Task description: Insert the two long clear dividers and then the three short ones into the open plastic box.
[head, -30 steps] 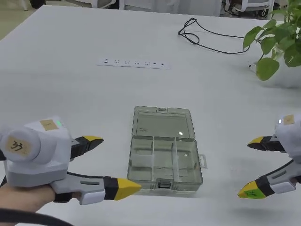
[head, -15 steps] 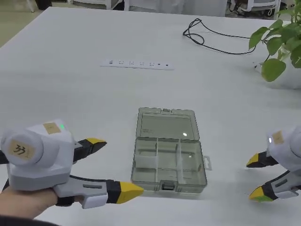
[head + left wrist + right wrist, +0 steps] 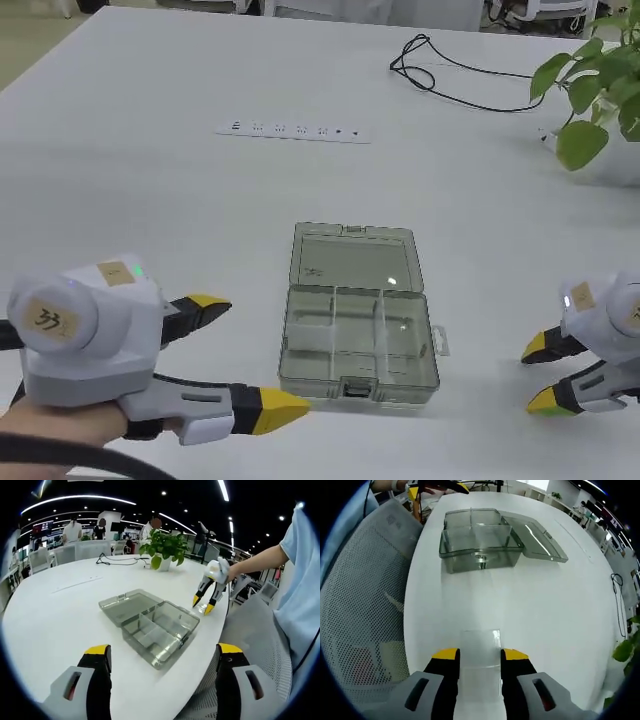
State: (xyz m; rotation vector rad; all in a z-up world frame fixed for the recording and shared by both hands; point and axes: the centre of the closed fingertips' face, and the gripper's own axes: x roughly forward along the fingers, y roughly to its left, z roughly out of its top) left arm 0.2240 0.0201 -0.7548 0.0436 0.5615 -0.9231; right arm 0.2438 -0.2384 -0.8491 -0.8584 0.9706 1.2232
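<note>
Yellow-tipped and spread wide with nothing between them, the jaws of the left gripper hover over the white table at the near left. It is empty and well apart from the work, much as it was a second ago.

At the centre, the open plastic box lies flat with its lid folded back, away from the person. Its place relative to the power strip behind it is unchanged; the small shift across the head view is the camera's own. Clear dividers already split the tray into compartments: two long ones appear to run front to back, with at least one short crosspiece on the left. The exact count is too faint to tell.

At the right, the right gripper is what has changed. A second ago its jaws gaped wide; now they are much closer together, and the tool sits lower and nearer the table's near edge. Its own view shows why: a short clear divider lies between the jaws, touched on both edges, so it looks pinched. The box is well ahead of it, not yet approached.

By this reading, a remaining short piece has been picked up. Next it would have to be carried left, stood on edge, and lined up with a free slot.
</note>
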